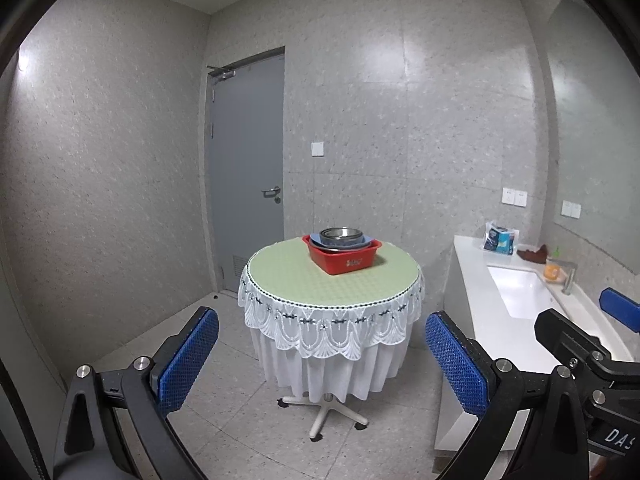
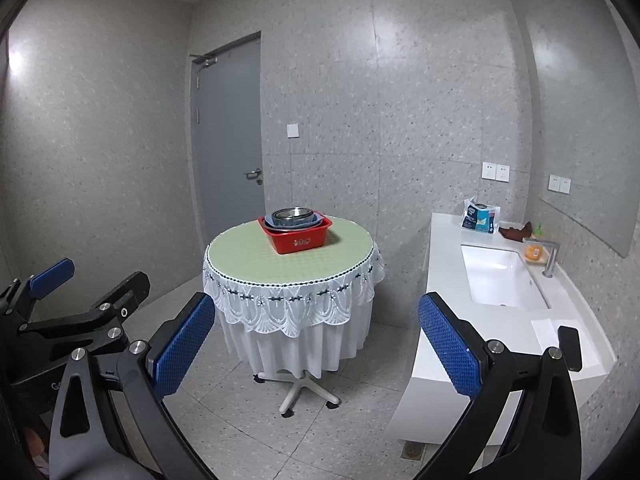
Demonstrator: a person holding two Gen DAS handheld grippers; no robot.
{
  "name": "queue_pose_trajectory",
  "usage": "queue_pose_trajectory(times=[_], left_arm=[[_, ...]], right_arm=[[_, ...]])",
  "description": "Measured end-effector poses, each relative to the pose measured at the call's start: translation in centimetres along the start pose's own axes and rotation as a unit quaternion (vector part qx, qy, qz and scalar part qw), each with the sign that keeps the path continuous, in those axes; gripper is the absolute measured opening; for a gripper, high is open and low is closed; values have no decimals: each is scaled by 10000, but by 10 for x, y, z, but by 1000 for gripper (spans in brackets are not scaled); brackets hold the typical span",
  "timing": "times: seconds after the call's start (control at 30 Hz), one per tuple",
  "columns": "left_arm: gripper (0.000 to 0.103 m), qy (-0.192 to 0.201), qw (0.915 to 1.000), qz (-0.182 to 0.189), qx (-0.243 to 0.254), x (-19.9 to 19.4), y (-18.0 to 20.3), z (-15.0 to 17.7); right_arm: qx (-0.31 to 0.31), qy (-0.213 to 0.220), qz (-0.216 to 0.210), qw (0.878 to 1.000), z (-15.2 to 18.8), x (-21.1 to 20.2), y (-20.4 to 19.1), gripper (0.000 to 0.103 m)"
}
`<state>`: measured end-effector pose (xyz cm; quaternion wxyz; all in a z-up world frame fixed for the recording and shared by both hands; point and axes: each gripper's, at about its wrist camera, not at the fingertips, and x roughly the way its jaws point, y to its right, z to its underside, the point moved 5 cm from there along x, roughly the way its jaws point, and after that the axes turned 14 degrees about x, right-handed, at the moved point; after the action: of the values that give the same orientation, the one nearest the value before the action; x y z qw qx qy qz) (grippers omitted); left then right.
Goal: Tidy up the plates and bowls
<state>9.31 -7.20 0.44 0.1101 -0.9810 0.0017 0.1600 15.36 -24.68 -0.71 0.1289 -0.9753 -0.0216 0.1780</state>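
A red plastic basin point(image 1: 344, 260) point(image 2: 298, 238) stands on a round table point(image 1: 288, 280) point(image 2: 248, 256) with a green top and white lace cloth. Inside it lie a blue plate point(image 1: 370, 239) point(image 2: 318, 218) and a steel bowl point(image 1: 341, 234) point(image 2: 293, 214) stacked on top. My left gripper point(image 1: 322, 356) is open and empty, well short of the table. My right gripper point(image 2: 316, 344) is open and empty, also well back from the table. Each gripper shows at the edge of the other's view.
A white counter point(image 1: 480, 300) point(image 2: 448, 280) with a sink point(image 2: 500, 276), a tap point(image 2: 550, 258), an orange item point(image 2: 533, 253) and a blue-white pack point(image 2: 480, 218) stands right of the table. A grey door point(image 1: 248, 168) is shut behind. A phone point(image 2: 570, 348) lies on the counter's near end.
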Motion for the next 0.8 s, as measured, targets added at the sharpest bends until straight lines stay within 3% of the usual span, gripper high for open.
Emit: queue_pose_trajectory(times=[0.8], left_arm=[[102, 73, 10000, 8, -39, -19, -30, 2]], right_arm=[[18, 53, -55, 10000, 11, -27, -14, 103]])
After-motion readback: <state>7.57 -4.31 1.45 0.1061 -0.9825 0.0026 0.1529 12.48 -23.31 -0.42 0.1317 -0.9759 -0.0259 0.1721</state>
